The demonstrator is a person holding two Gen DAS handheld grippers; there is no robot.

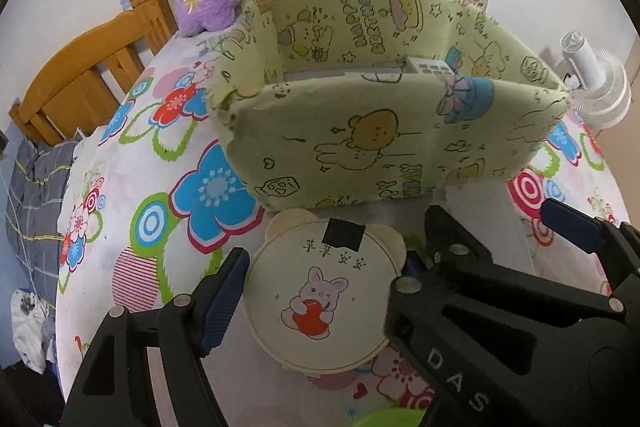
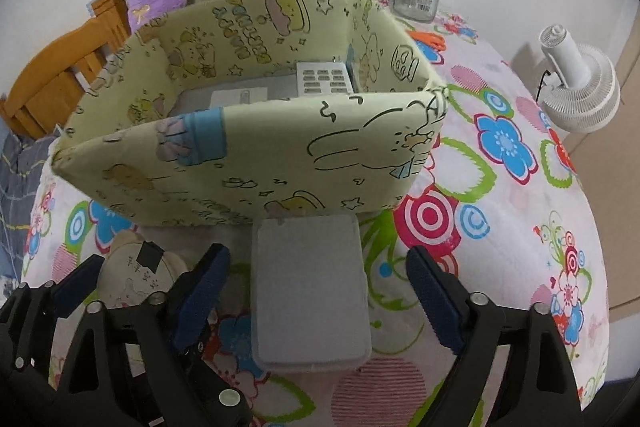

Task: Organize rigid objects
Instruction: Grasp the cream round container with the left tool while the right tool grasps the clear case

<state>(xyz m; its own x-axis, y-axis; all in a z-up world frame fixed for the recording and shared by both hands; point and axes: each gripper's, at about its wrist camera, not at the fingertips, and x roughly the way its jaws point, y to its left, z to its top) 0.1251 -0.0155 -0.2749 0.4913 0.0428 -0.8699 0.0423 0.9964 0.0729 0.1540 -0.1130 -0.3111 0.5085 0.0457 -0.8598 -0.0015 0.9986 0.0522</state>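
Right wrist view: grey box (image 2: pixel 310 291) lies between the right tool's (image 2: pixel 318 293) spread jaws, untouched.
Left tool (image 1: pixel 320 291) straddles the round bear-eared tin (image 1: pixel 320 297), jaws apart; both lie on the tabletop just before the fabric bin (image 1: pixel 384 147).

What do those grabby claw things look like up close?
Each hand-held gripper is black plastic with open cut-out frames and round silver rivets. The fingers carry dark blue ridged rubber pads. The right hand-held gripper has white letters "DAS" on its arm. The left hand-held gripper looks the same. No cables or sleeves show.
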